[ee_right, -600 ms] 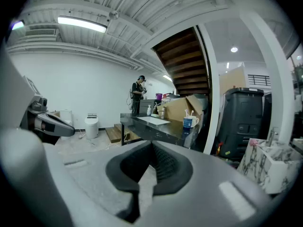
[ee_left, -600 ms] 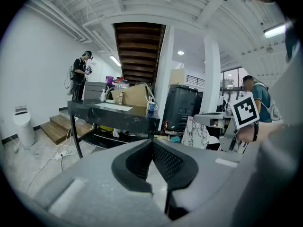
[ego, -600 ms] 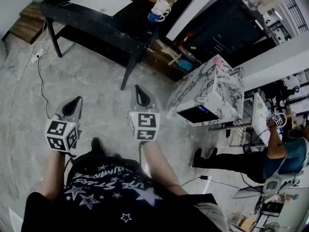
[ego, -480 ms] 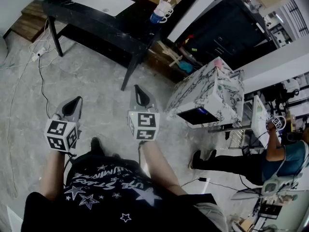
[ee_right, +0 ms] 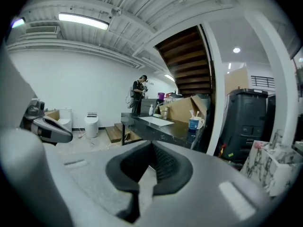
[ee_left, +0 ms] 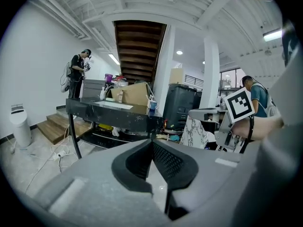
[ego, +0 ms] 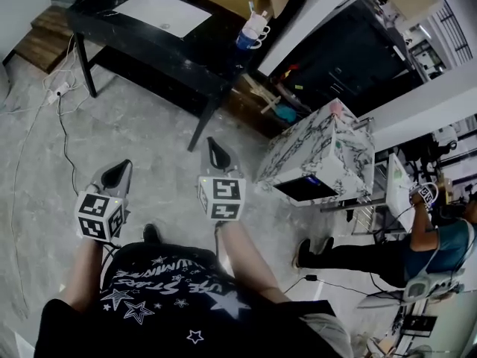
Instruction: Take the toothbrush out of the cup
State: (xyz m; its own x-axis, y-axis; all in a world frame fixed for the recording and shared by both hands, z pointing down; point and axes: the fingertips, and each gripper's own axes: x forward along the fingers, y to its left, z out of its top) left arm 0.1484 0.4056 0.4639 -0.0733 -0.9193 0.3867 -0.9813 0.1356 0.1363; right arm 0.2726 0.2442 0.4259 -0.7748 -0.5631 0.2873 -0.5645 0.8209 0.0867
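My left gripper point(ego: 118, 170) and right gripper point(ego: 217, 145) both have their jaws pressed together on nothing, above the grey marbled floor point(ego: 149, 136). The slim pale toothbrush point(ee_right: 191, 113) stands in the blue ceramic cup point(ee_right: 194, 123) on the long black table point(ego: 186, 47). It is well ahead of both sets of fingertips, slightly right of the right pair, and untouched.
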